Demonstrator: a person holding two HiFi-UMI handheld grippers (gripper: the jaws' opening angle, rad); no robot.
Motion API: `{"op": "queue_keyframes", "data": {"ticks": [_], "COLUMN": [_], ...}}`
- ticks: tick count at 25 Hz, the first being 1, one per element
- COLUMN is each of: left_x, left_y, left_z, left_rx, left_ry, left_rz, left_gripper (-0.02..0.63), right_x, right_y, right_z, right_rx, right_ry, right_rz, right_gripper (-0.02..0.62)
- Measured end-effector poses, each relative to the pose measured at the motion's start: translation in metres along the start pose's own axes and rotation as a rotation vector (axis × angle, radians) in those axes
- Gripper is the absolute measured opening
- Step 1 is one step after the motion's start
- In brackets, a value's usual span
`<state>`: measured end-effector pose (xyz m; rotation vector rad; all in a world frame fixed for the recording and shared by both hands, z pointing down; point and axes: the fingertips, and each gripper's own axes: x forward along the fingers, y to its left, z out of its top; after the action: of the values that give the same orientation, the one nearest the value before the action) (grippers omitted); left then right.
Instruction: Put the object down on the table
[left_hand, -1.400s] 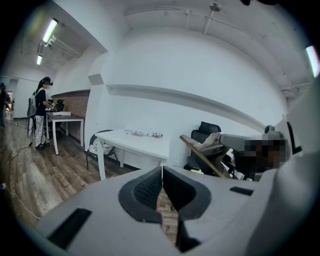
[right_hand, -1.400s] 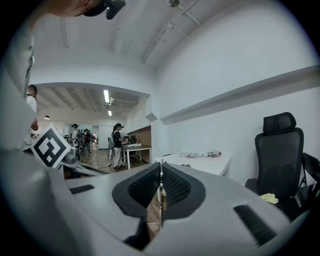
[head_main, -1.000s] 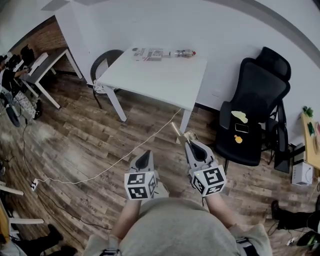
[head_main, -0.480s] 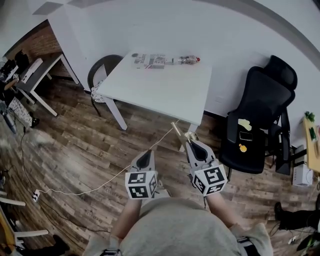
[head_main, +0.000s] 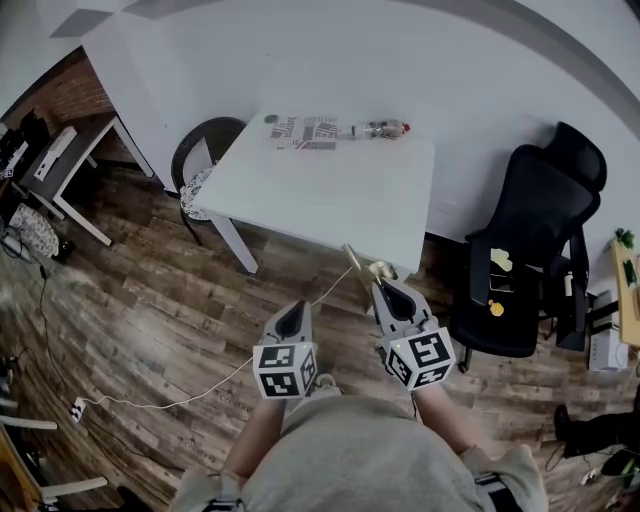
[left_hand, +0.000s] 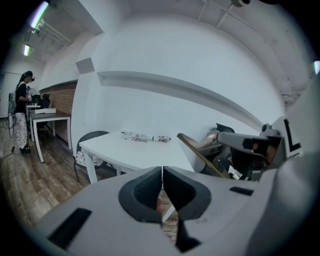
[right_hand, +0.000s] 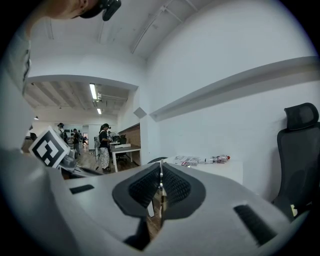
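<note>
My right gripper (head_main: 384, 290) is shut on a thin brass-coloured utensil (head_main: 360, 264), like a long-handled spoon, which juts forward and left from the jaws. In the left gripper view the utensil (left_hand: 205, 148) slants across the right side, held by the other gripper's grey fingers. In the right gripper view only its thin edge shows between the pads of my right gripper (right_hand: 160, 176). My left gripper (head_main: 290, 316) is shut with nothing in it, its pads meeting (left_hand: 162, 172). The white table (head_main: 330, 185) stands ahead of both grippers, which hang over the wooden floor in front of its near edge.
A printed packet (head_main: 305, 131) and a lying bottle (head_main: 386, 129) rest at the table's far edge. A dark round-backed chair (head_main: 200, 150) stands at its left, a black office chair (head_main: 525, 250) at the right. A white cable (head_main: 190, 390) runs over the floor. People stand by desks (left_hand: 47, 117) far left.
The table has come closer and shifted right in the head view as the person walks toward it. Both grippers keep their pose, the right one still holding the utensil.
</note>
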<state>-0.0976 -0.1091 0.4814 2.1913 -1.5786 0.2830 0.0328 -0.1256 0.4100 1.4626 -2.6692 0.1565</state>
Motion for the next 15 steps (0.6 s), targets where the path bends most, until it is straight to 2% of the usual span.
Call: {"op": "queue_keyframes", "data": {"ticks": [15], "left_x": [0.053], "left_y": [0.048], "left_z": [0.024], "left_rx": [0.01], "left_ry": [0.017], "left_rz": [-0.034], "left_gripper": [0.009], "right_x": [0.074], "right_y": [-0.013], "right_z": [0.0], "right_rx": [-0.006], "right_ry": [0.009], "right_rz": [-0.038], "right_gripper": [0.015]}}
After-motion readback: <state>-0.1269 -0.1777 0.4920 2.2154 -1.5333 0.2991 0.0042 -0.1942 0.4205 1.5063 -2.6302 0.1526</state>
